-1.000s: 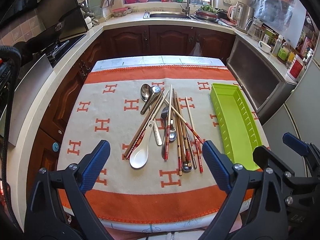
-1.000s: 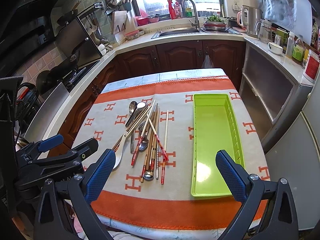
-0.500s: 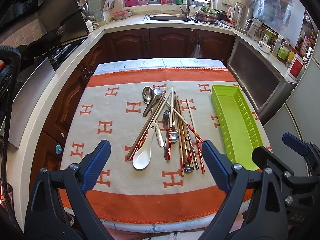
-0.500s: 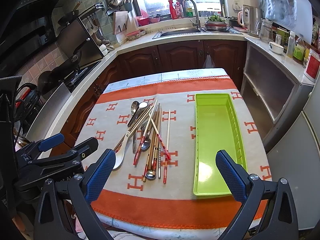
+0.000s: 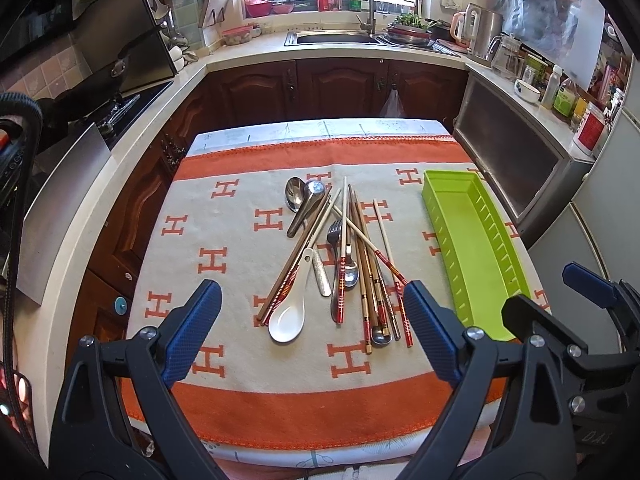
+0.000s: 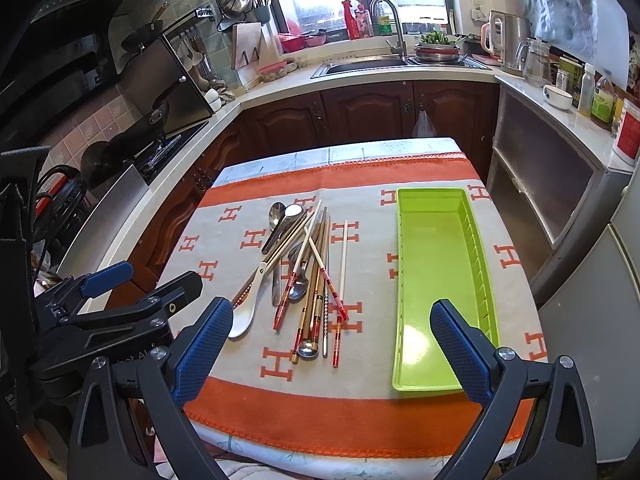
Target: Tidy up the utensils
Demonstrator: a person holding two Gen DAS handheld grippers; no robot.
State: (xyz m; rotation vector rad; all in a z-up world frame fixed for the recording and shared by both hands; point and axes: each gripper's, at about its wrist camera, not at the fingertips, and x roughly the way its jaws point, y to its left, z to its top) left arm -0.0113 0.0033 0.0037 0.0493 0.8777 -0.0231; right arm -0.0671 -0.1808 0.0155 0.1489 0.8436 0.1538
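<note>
Both claws had edged closer to the counter over the past second, the cloth filling more of each view, an approach rather than a grasp. The left claw and right claw hung wide open and empty. A tangle of lacquered chopsticks, steel spoons and a glossy white spoon lay beside the empty ribbed green tray.

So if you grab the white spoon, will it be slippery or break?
Probably a bit slippery: the white spoon looks glossy and smooth. It seems to be ceramic, so likely stiff and chippable if dropped. Its handle lies among the chopsticks, so lifting may nudge them.
</note>
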